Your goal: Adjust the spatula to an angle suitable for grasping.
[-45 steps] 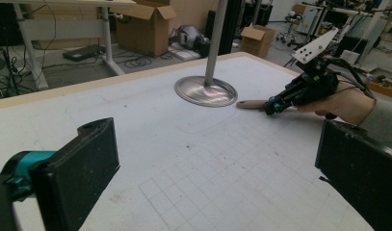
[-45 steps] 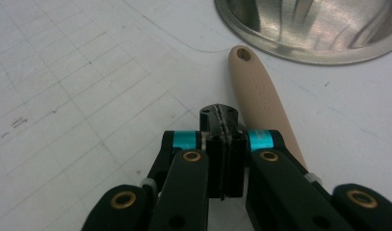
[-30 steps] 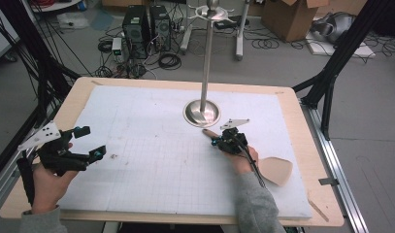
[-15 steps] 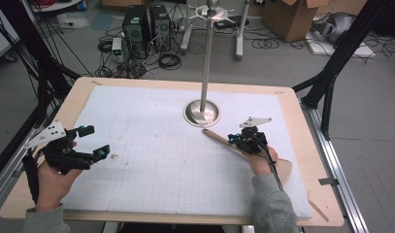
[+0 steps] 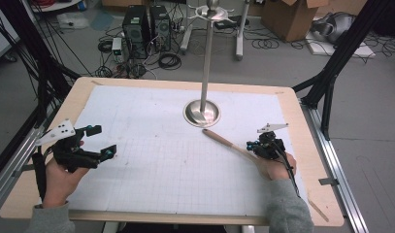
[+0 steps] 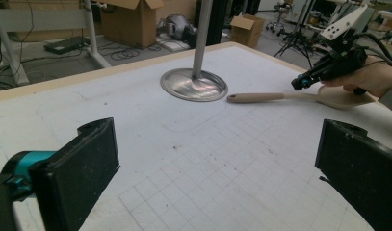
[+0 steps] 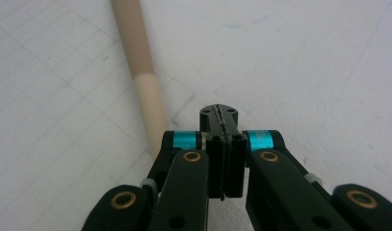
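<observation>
A wooden spatula (image 5: pixel 226 141) lies on the white grid mat (image 5: pixel 156 160), its handle end toward the metal stand's round base (image 5: pixel 201 112). My right gripper (image 5: pixel 251 145) is shut and empty, low over the handle near the blade, which the hand covers. In the right gripper view the shut jaws (image 7: pixel 219 114) sit just right of the handle (image 7: pixel 141 67), beside it, not on it. My left gripper (image 5: pixel 103 141) is held open above the mat's left side, nothing between its fingers (image 6: pixel 78 166). From there the spatula (image 6: pixel 261 97) and the right gripper (image 6: pixel 302 83) lie far right.
A tall metal pole (image 5: pixel 206 58) rises from the round base at the mat's far centre. The wooden table edge (image 5: pixel 302 126) frames the mat. Black frame struts, computers, cables and cardboard boxes stand on the floor beyond the table.
My right hand has slid to the right along the spatula, from near the stand's base toward the blade end. The spatula and the left gripper have stayed in place.
</observation>
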### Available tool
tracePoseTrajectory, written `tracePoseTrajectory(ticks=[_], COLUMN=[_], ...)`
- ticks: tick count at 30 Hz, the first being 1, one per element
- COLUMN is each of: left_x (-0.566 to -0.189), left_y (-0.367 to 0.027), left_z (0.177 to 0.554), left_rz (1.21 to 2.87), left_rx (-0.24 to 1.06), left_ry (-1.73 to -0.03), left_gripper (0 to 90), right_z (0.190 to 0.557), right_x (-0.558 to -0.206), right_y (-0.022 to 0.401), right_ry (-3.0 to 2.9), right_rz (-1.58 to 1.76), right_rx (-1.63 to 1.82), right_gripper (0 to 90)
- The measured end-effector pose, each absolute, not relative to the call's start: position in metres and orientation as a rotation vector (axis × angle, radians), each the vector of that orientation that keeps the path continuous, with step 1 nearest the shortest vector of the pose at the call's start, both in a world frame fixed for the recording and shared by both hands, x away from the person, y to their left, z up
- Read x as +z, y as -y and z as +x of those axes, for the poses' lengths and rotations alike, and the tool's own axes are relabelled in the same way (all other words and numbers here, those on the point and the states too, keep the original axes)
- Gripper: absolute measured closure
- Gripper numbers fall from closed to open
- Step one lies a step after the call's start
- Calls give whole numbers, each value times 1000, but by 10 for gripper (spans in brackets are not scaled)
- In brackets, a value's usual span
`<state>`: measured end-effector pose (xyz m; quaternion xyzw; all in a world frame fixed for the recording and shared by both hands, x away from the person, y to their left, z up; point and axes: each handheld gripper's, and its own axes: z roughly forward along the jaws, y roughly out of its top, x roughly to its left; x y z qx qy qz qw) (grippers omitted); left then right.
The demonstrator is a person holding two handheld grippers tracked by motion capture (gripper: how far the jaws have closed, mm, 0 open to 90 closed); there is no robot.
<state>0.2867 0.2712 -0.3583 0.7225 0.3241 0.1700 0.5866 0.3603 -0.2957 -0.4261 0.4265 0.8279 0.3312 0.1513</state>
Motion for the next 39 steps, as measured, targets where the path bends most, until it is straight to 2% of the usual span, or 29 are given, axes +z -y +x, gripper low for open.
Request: tracePoseTrajectory(ticks=[39], left_x=[-359], left_y=[-262], left_z=[293], left_rz=[1702], left_rx=[381], left_ry=[-738], left_gripper=[18], right_z=[355], right_x=[-427], right_y=[304], right_ry=[-2492], right_rz=[1248], right_rx=[803], right_gripper=[900])
